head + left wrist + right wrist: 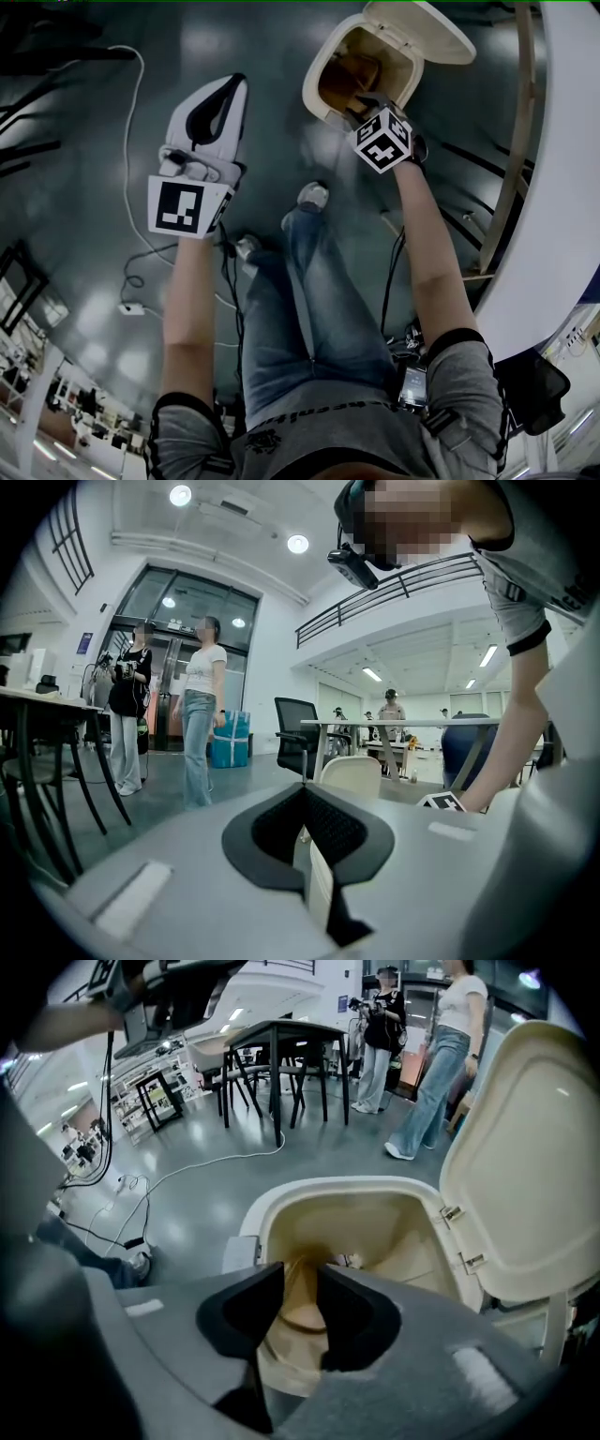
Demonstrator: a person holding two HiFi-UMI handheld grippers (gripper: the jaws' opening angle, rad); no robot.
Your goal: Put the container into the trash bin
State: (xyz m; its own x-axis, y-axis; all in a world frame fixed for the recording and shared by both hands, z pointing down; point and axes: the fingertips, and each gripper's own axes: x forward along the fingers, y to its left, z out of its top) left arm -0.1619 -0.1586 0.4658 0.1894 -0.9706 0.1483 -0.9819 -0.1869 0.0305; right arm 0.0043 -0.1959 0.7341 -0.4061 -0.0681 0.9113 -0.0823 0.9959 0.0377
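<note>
The cream trash bin [314, 86] stands on the floor with its lid [422, 30] swung up. My right gripper [361, 101] points steeply down over the bin's mouth. In the right gripper view its jaws [300, 1277] stand apart and nothing is pressed between the pads. Through the gap I see the tan container [298, 1305] lying down inside the bin [281, 1199], below the fingertips. My left gripper [234, 84] hangs to the left of the bin, pointing nearly level, its jaws [303, 791] shut on nothing. The bin's lid [354, 775] shows just beyond them.
White cables [136, 141] run across the dark floor at the left. A white curved table edge [553, 187] lies at the right. The person's legs and shoes [314, 195] are just before the bin. Two people [441, 1054] stand beyond it near a dark table [281, 1035].
</note>
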